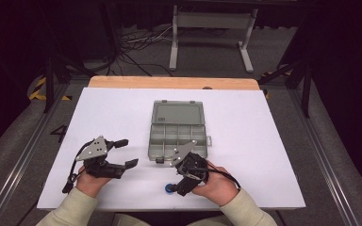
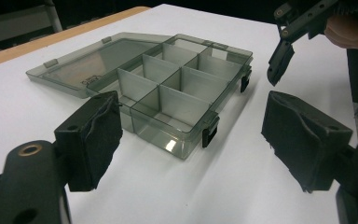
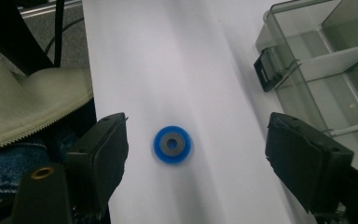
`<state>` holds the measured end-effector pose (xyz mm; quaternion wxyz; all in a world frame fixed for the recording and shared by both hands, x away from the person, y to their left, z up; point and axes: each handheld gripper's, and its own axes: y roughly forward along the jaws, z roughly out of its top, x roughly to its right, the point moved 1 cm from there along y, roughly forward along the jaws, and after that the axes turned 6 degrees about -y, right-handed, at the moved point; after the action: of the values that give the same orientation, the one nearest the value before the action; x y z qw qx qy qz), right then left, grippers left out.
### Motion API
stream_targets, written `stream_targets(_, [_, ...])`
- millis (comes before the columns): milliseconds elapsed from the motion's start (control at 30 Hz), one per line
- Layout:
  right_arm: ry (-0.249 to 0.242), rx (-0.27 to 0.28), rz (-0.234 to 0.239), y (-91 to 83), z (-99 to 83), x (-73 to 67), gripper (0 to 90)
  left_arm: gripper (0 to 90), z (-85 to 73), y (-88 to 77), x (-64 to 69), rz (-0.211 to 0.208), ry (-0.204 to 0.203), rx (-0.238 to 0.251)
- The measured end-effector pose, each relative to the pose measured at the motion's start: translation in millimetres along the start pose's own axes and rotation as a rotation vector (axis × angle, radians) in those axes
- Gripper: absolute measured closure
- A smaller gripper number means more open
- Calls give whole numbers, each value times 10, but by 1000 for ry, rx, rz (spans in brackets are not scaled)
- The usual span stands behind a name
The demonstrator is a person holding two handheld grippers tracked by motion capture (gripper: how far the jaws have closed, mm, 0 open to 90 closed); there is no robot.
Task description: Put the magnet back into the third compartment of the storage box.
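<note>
Blue disc (image 3: 172, 145) edges motion-blurred; organiser box (image 3: 326, 70) cut off at right frame edge

My box (image 1: 177, 129) is smoky, see-through glossy plastic; the blue ring (image 3: 172, 144) by the table's near edge looks smooth plastic with a dull grey core; the tabletop (image 1: 103, 113) is matt white, its far edge bare wood

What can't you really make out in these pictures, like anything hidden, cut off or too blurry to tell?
- Blue disc with a grey centre: blurred in the right gripper view, and in the high view the right gripper covers part of it, so what it is stays unclear.
- Lettering on the clear box's open lid: too small to read in the left gripper view.
- Box compartments: the right gripper view's edge cuts them off.
- Left gripper: jaws apart, nothing between.
</note>
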<state>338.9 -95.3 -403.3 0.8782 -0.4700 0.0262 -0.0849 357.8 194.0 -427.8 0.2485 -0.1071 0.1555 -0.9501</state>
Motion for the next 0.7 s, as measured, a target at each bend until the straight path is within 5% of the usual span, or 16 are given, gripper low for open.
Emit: stream_targets(700, [-20,-105,48,241,-24,-82,272,205,-6,8,-6,6,0,-14])
